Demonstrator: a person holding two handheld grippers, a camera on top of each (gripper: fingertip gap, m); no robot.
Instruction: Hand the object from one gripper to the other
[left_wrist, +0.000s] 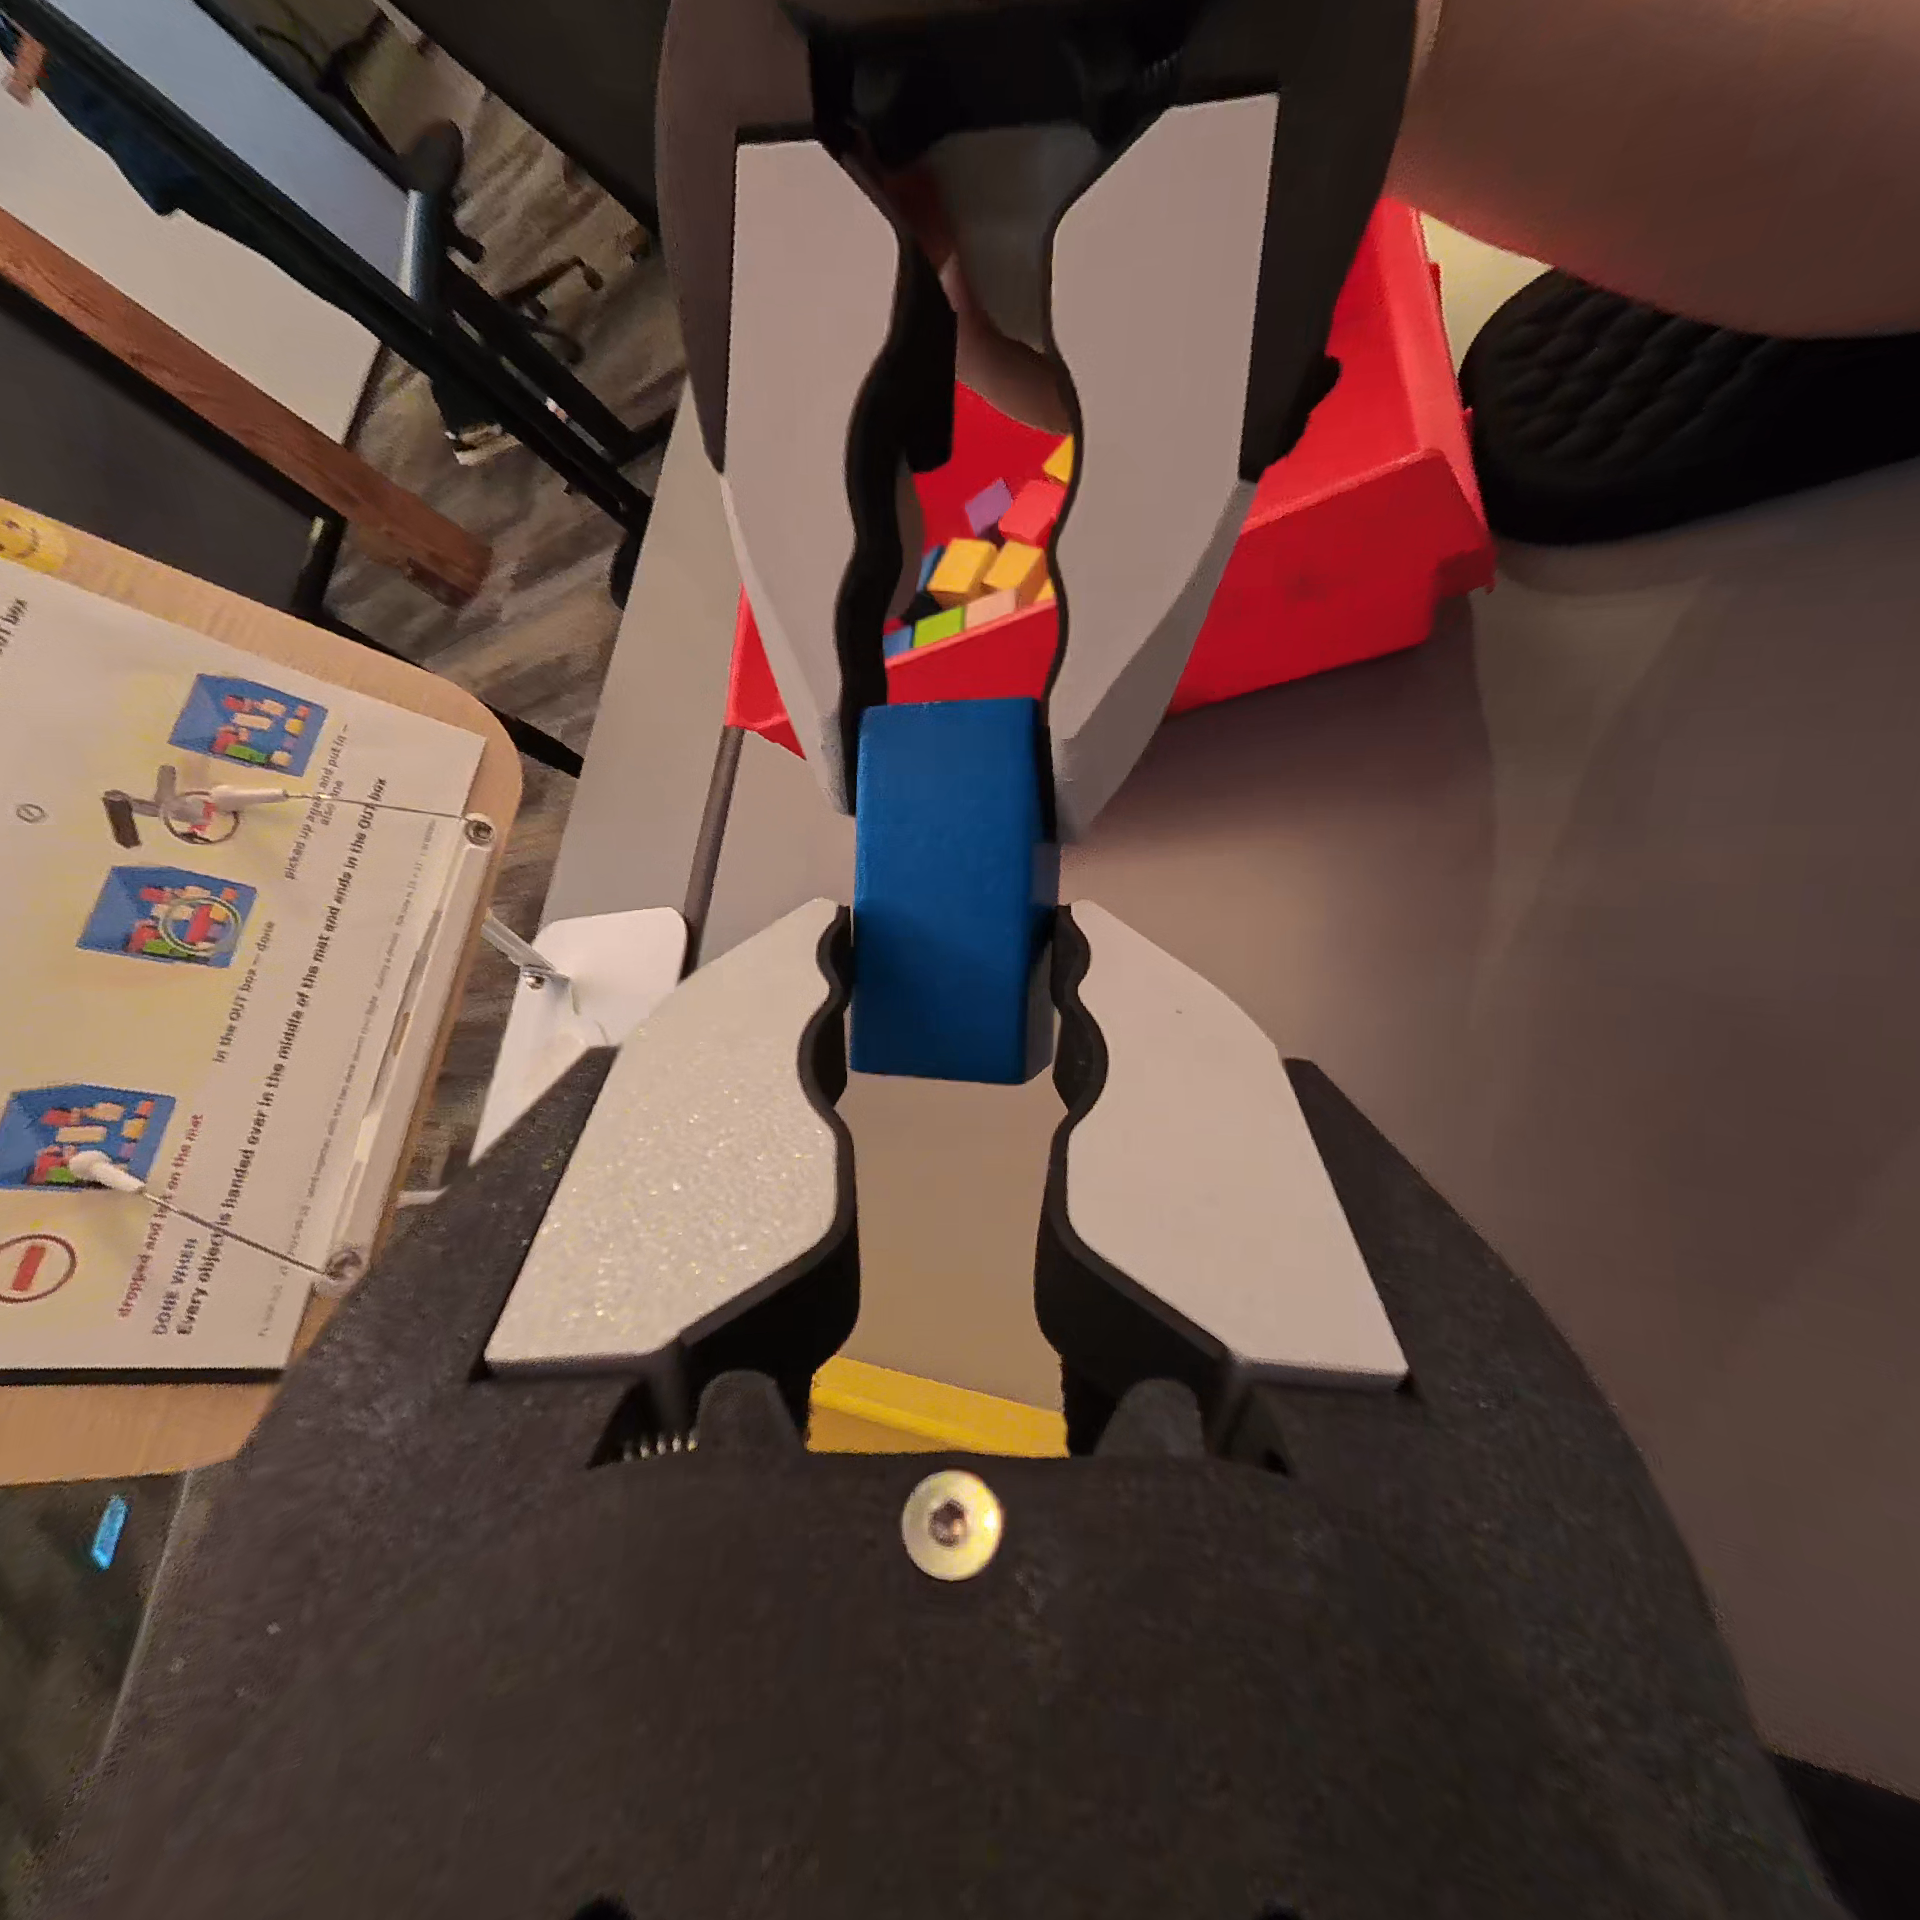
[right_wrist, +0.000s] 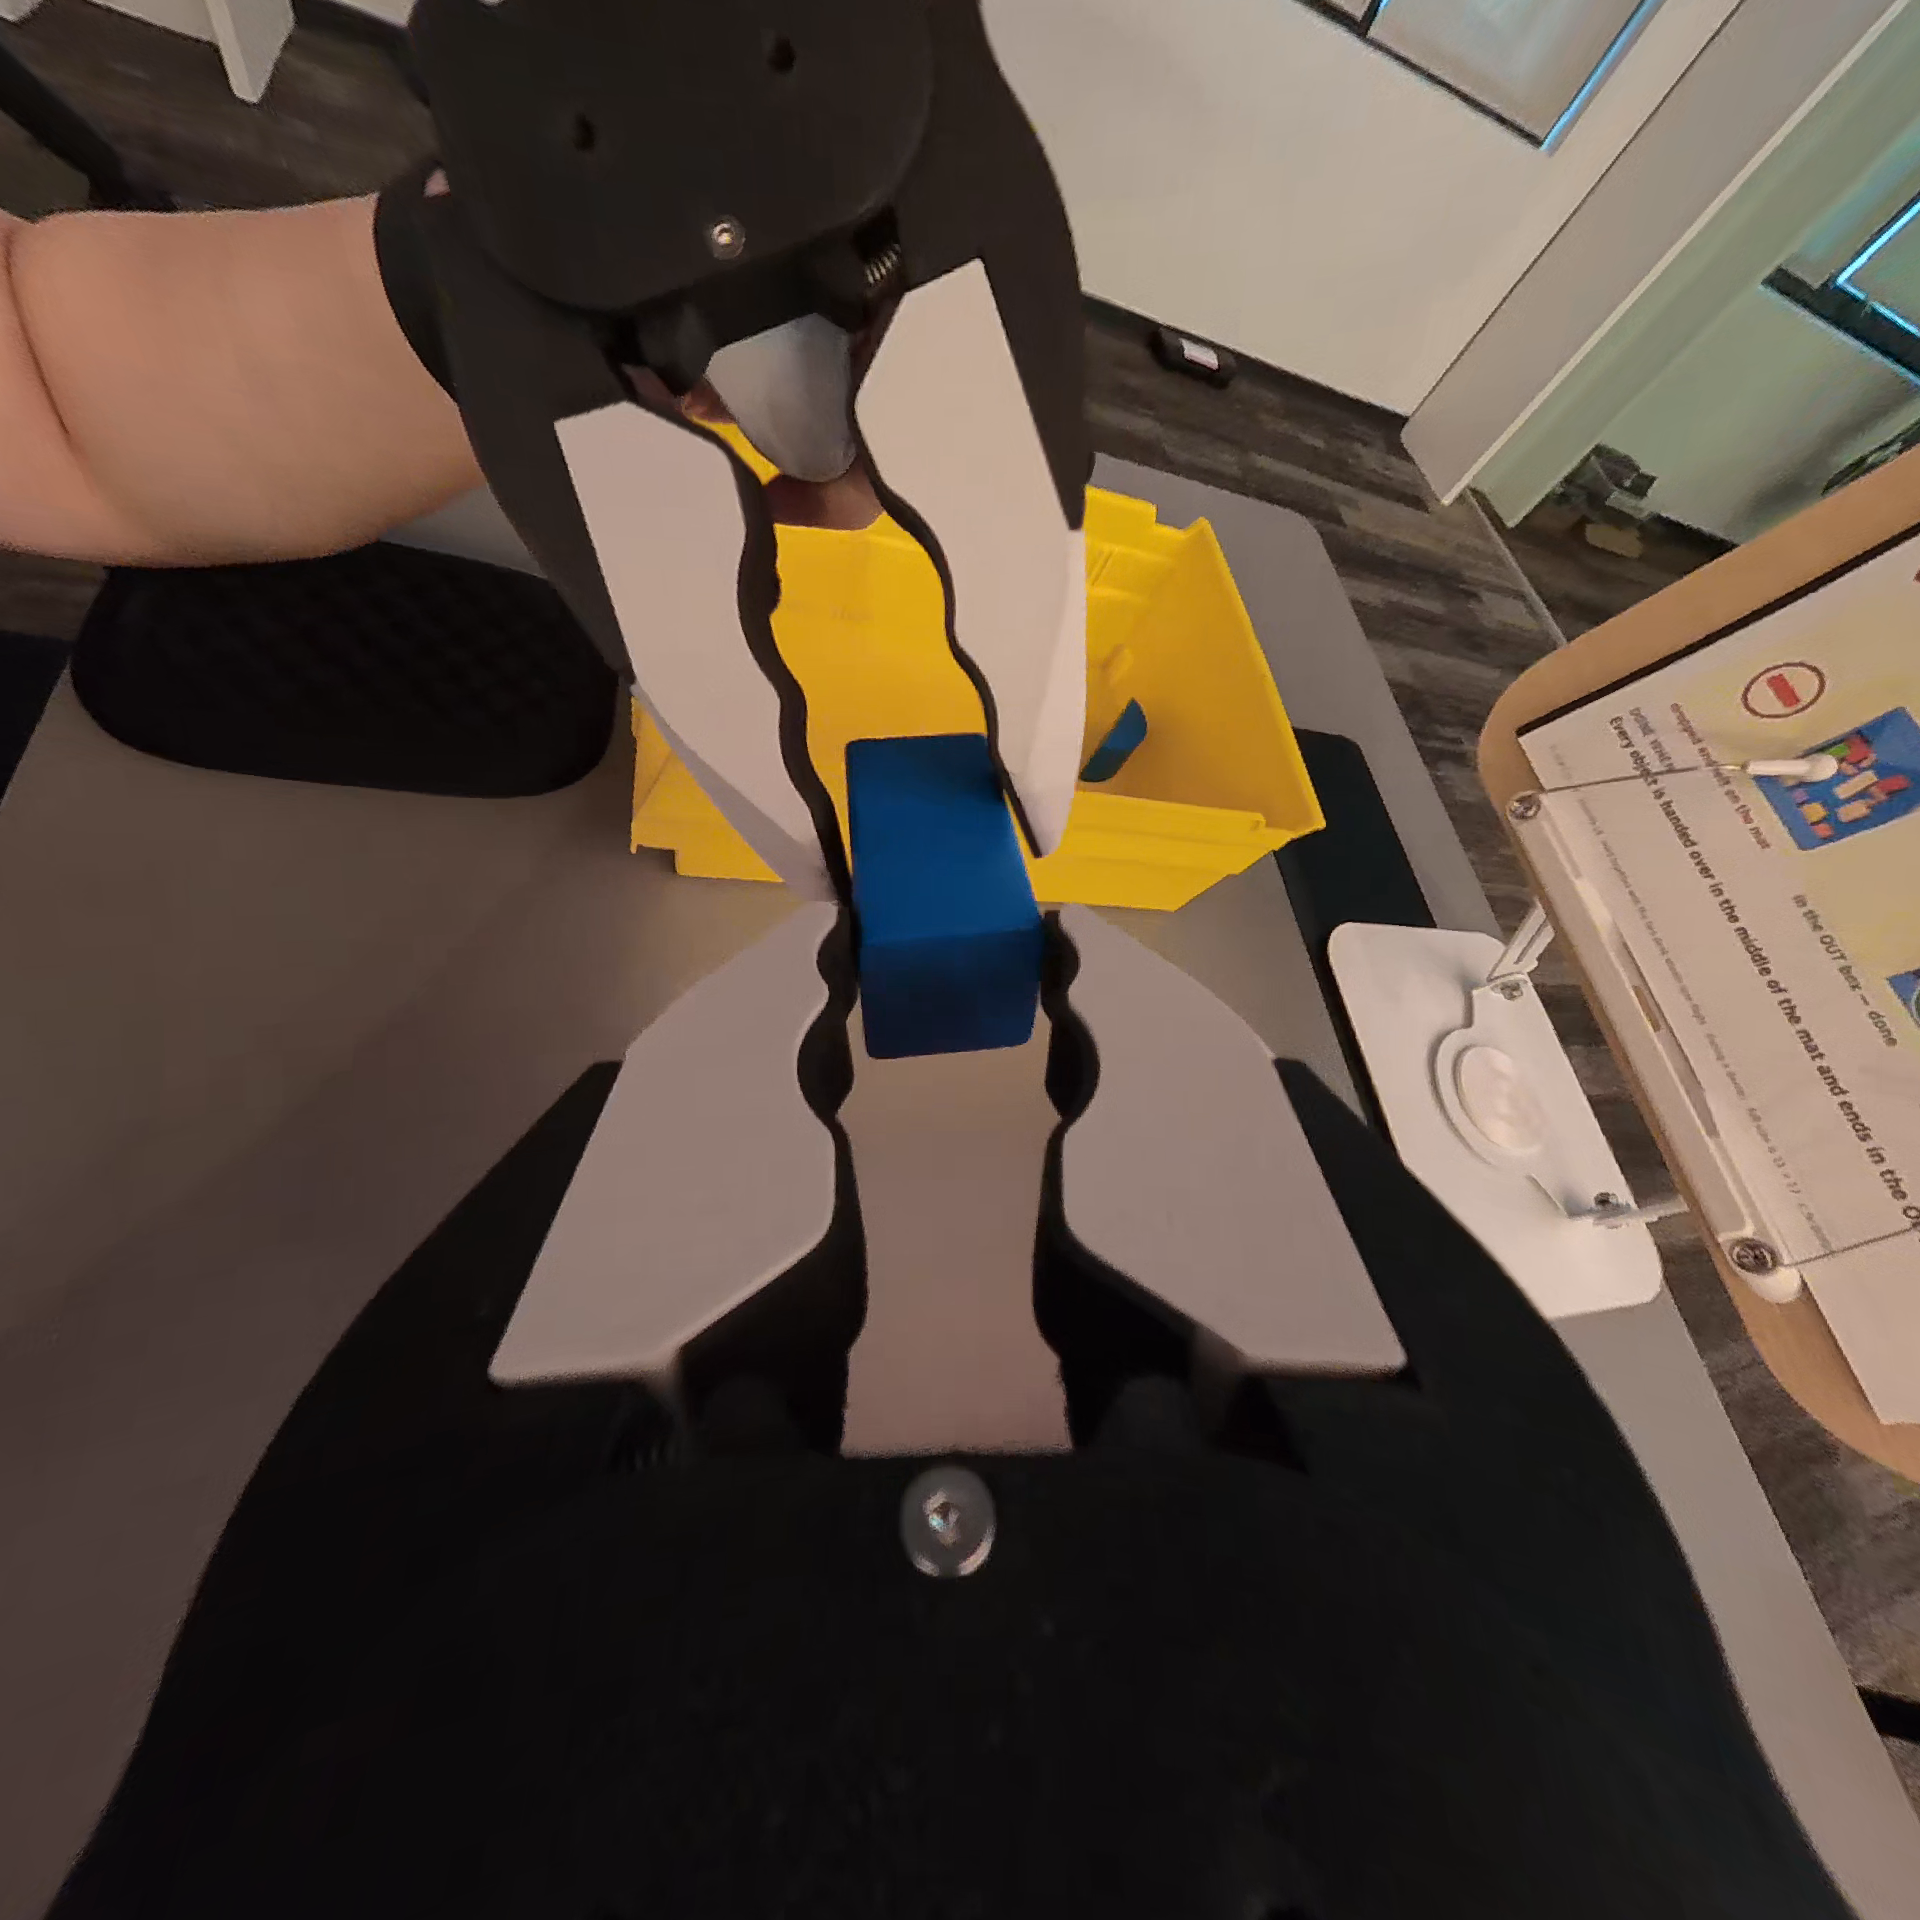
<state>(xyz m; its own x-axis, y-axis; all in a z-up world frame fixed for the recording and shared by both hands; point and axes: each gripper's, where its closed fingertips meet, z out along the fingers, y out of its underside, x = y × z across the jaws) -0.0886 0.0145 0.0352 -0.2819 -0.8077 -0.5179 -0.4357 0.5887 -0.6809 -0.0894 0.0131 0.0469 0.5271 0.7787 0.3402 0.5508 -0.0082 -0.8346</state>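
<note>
- The blue block (left_wrist: 945, 894) hangs in mid-air over the grey table (left_wrist: 1507, 935), caught between the two grippers, which meet tip to tip.
- In the left wrist view the left gripper (left_wrist: 948, 987) reaches up from 6 o'clock; its jaws are pinching the near end of the block, pads touching both side faces.
- In that same view the right gripper (left_wrist: 951, 769) comes down from 12 o'clock, and its jaws press on the far end of the block.
- The right wrist view agrees: the right gripper (right_wrist: 940, 977) has its jaws closed against the near part of the blue block (right_wrist: 940, 914), while the left gripper (right_wrist: 925, 821) clamps the far part from 12 o'clock.
- A red bin (left_wrist: 1340, 582) of coloured blocks lies behind the right gripper at about 1 o'clock in the left wrist view; a yellow bin (right_wrist: 1174, 727) sits behind the left gripper in the right wrist view.
- An instruction sheet (left_wrist: 208, 987) on a board stands at 9 o'clock off the table's edge.
- Step in hand, as I judge it: the middle of the handover, both sides gripping at once.
- Which gripper is the giver cannot be told from these views.
- The next move calls for one gripper to spread its jaws and back straight away while the other holds firm, so the block neither twists nor drops.
</note>
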